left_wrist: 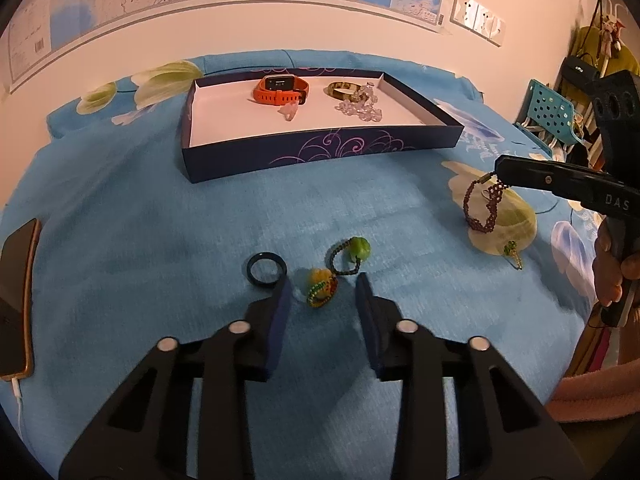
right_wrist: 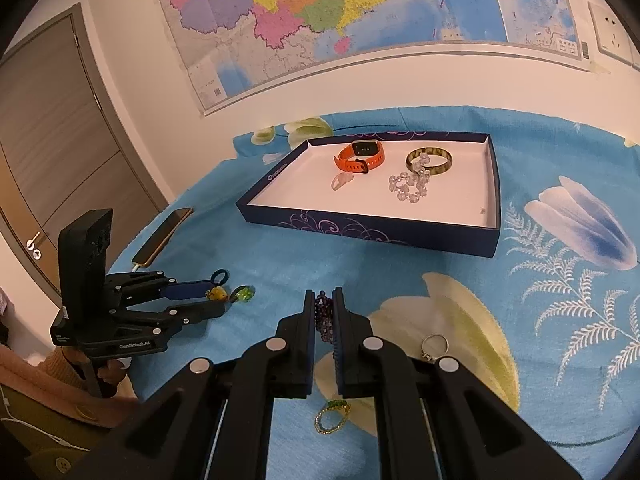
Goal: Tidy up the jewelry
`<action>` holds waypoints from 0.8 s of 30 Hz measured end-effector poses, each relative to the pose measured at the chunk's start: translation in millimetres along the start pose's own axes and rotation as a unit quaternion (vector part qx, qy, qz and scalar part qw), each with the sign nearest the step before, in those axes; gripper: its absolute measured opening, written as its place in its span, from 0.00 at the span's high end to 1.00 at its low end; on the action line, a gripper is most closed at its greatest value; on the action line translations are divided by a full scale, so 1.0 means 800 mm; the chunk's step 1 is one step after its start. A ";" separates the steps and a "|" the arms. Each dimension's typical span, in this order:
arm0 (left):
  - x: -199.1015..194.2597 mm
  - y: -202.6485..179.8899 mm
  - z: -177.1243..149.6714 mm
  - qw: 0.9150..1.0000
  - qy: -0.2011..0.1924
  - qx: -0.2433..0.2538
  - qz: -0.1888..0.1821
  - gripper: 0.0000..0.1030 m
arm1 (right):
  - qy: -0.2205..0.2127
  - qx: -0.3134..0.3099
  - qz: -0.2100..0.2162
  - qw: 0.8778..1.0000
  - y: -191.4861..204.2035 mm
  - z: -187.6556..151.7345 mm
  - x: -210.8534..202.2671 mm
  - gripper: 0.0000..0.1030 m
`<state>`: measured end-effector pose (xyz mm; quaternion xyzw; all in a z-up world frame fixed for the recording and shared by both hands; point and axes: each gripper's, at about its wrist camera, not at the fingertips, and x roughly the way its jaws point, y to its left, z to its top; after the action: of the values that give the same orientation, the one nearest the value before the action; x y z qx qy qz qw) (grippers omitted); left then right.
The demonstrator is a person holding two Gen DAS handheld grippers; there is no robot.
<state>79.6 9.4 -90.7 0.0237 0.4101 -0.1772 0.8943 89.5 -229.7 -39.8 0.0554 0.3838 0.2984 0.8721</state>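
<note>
- You are working over a desk (left_wrist: 160, 216) draped in a blue flowered cloth, and I judge you are somewhere near the middle of the job: four pieces are lying in the box and about six are waiting outside it.
- The shallow dark-blue box (right_wrist: 384, 232) is sitting at the far side, open-topped with a white floor and one single compartment.
- Inside it an orange watch (right_wrist: 360, 156) is resting toward the back left, and an olive bangle (right_wrist: 430, 162) is lying toward the back right.
- A clear bead bracelet (right_wrist: 408, 186) is sprawling in front of the bangle and overlapping it, while a small pale translucent piece (right_wrist: 342, 180) is lying just in front of the watch.
- Your right gripper (right_wrist: 323, 300) is holding its jaws clamped on the purple beaded bracelet (left_wrist: 484, 208); it is dangling off the cloth, well short of the box.
- Your left gripper (left_wrist: 324, 284) is keeping its jaws apart, low over the near part of the cloth, with the yellow charm on its bead loop (left_wrist: 320, 286) lying between the tips, not gripped.
- Just beyond that, the green charm on a dark bead loop (left_wrist: 350, 254) is waiting, touching or nearly touching the yellow one.
- A dark blue ring (left_wrist: 266, 268) is lying just beside the left jaw tip.
- Under your right gripper a silver ring (right_wrist: 434, 346) and a small green-and-gold beaded piece (right_wrist: 332, 418) are resting on the cloth.
- A phone (right_wrist: 162, 236) is charging at the left edge, apart from the jewelry.
</note>
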 end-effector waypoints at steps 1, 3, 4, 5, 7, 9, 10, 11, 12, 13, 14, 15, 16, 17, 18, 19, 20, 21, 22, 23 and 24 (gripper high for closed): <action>0.001 0.000 0.000 1.000 0.001 -0.001 -0.001 0.81 | -0.001 0.001 0.000 1.000 0.000 0.000 0.000 0.94; 0.001 0.000 0.001 1.000 0.002 -0.002 0.000 0.87 | 0.000 0.002 0.000 1.000 0.000 0.000 0.000 0.94; 0.001 0.000 0.001 1.000 0.002 -0.002 -0.002 0.88 | 0.000 0.003 0.000 1.000 -0.001 -0.001 -0.001 0.94; 0.001 0.000 0.001 1.000 0.002 -0.003 -0.003 0.88 | 0.000 0.004 0.001 1.000 0.000 -0.001 0.000 0.94; 0.001 0.000 0.001 1.000 0.001 -0.002 -0.002 0.88 | -0.001 0.004 0.001 1.000 0.000 0.000 0.000 0.94; 0.000 0.000 0.001 1.000 0.000 -0.003 -0.002 0.88 | -0.001 0.005 0.002 1.000 0.001 0.000 0.000 0.94; 0.000 0.000 0.001 1.000 0.000 -0.003 -0.004 0.88 | -0.002 0.004 0.002 1.000 0.001 0.000 0.000 0.94; -0.001 0.000 0.001 1.000 -0.001 -0.003 -0.005 0.88 | -0.003 0.005 0.003 1.000 0.001 0.001 -0.001 0.94; -0.001 0.000 0.001 1.000 -0.001 -0.003 -0.005 0.88 | -0.004 0.005 0.003 1.000 0.001 0.001 -0.002 0.94; -0.002 -0.001 0.001 1.000 -0.002 -0.004 -0.007 0.88 | -0.006 0.005 0.002 1.000 0.001 0.002 -0.002 0.94; -0.003 0.000 0.001 1.000 -0.003 -0.004 -0.008 0.88 | -0.007 0.005 0.002 1.000 0.001 0.003 -0.003 0.94; -0.004 0.000 0.001 1.000 -0.004 -0.004 -0.008 0.88 | -0.008 0.006 0.002 1.000 0.001 0.004 -0.003 0.94; -0.005 -0.001 0.001 1.000 -0.005 -0.004 -0.008 0.88 | -0.009 0.006 0.002 1.000 0.000 0.004 -0.004 0.94; -0.006 -0.001 0.001 1.000 -0.007 -0.003 -0.009 0.88 | -0.009 0.007 0.003 1.000 0.000 0.004 -0.004 0.94; -0.008 -0.001 0.002 1.000 -0.009 -0.003 -0.009 0.88 | -0.011 0.008 0.004 1.000 0.000 0.005 -0.005 0.94; -0.009 -0.001 0.002 1.000 -0.011 -0.003 -0.010 0.88 | -0.012 0.008 0.003 1.000 0.000 0.005 -0.005 0.94; -0.011 -0.001 0.002 1.000 -0.013 -0.002 -0.012 0.88 | -0.012 0.008 0.002 1.000 0.000 0.005 -0.006 0.94; -0.013 -0.002 0.003 1.000 -0.015 -0.002 -0.013 0.88 | -0.013 0.009 0.003 1.000 0.000 0.005 -0.006 0.94; -0.014 -0.002 0.003 1.000 -0.016 -0.002 -0.014 0.88 | -0.014 0.009 0.003 1.000 0.000 0.005 -0.007 0.94; -0.015 -0.003 0.003 1.000 -0.017 0.000 -0.016 0.88 | -0.015 0.009 0.002 1.000 0.000 0.006 -0.007 0.94; -0.016 -0.004 0.003 1.000 -0.018 0.000 -0.015 0.88 | -0.015 0.009 0.003 1.000 0.000 0.006 -0.007 0.94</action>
<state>72.5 10.1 -79.7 0.0147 0.3942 -0.1914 0.8987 90.2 -232.4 -32.6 0.0690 0.3731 0.2962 0.8765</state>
